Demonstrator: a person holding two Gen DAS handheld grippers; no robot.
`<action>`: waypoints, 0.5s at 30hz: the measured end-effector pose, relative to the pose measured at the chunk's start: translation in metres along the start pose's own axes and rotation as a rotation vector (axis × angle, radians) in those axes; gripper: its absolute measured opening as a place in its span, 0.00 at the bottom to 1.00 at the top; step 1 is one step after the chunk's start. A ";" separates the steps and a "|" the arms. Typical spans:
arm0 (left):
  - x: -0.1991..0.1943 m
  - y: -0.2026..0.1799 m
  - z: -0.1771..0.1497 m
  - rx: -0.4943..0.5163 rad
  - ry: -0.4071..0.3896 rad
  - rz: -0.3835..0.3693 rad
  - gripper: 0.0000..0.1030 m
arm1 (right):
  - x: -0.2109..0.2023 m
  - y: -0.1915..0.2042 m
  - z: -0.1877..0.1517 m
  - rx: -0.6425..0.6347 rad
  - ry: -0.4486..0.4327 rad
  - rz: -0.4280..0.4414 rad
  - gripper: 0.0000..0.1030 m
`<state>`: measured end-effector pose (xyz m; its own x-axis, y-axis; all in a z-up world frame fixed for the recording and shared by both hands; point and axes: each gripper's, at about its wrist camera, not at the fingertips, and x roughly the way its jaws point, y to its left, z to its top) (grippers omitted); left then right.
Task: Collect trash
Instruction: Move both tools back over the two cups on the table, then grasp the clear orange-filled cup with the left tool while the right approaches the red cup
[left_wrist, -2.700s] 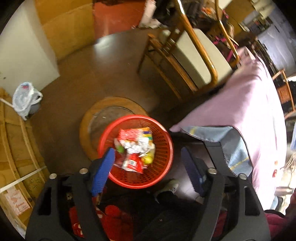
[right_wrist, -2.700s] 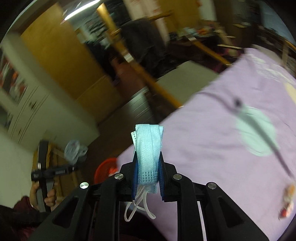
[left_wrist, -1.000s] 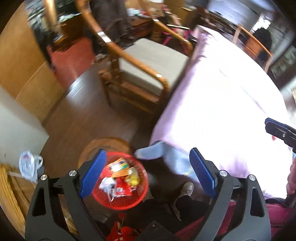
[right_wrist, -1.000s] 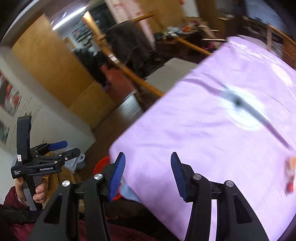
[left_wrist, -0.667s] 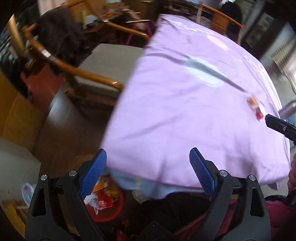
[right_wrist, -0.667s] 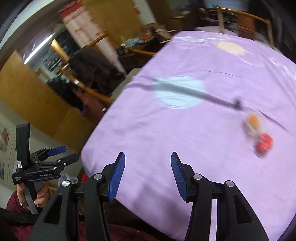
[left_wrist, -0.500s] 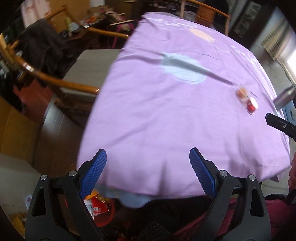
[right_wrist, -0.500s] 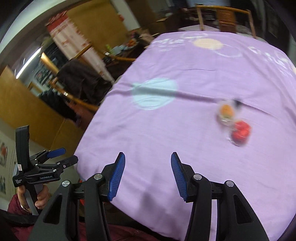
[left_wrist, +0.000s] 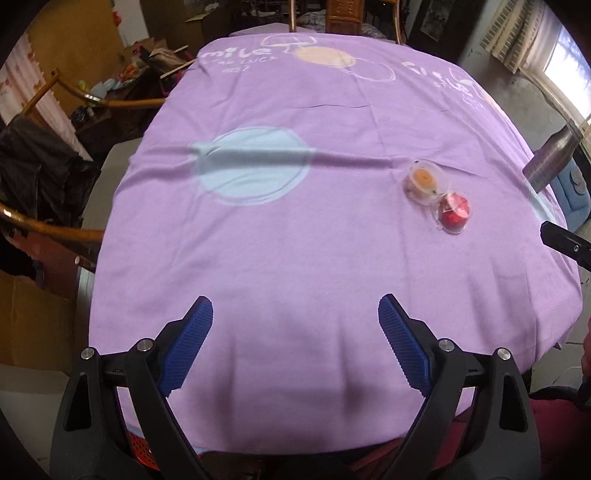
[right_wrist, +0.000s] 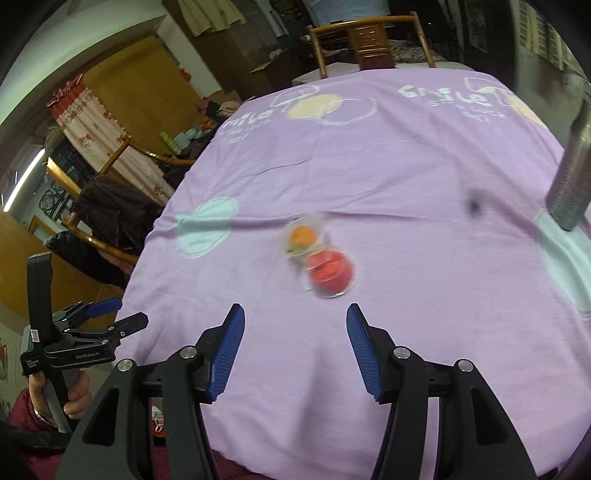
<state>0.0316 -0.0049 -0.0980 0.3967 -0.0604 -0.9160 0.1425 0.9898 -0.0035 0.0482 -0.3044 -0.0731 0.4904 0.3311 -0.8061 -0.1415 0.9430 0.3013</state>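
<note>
Now both tools are empty: the right hand-held gripper hovers with its blue pads spread apart over the lower middle of its frame, and the left hand-held gripper is likewise released, nothing between its pads. The trash left on the bench, which is covered by a purple cloth, is a pair of clear plastic cups lying touching each other just above the right gripper's tips, near the centre of that frame; in the left wrist view they sit in the right middle. One shows something orange inside, the other something red. They are blurred in the right view, so whether they are joined or merely side by side I cannot tell. Judging by the thin clear walls, they should be very light, smooth and easy to crush or squirt out of the pads; a gentle pinch across one cup's rim or body looks safest. A grey metal cylinder stands at the right edge.
</note>
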 end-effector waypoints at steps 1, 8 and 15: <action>0.002 -0.006 0.004 0.007 0.001 0.005 0.86 | -0.001 -0.010 0.000 0.001 -0.001 -0.012 0.56; 0.017 -0.045 0.020 0.095 0.021 0.028 0.88 | 0.002 -0.046 -0.006 0.034 0.030 -0.057 0.57; 0.032 -0.051 0.038 0.164 0.037 0.027 0.88 | 0.016 -0.043 -0.005 0.049 0.029 -0.110 0.61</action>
<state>0.0716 -0.0627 -0.1117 0.3687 -0.0264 -0.9292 0.2794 0.9565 0.0837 0.0577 -0.3390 -0.1016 0.4757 0.2276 -0.8496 -0.0457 0.9710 0.2346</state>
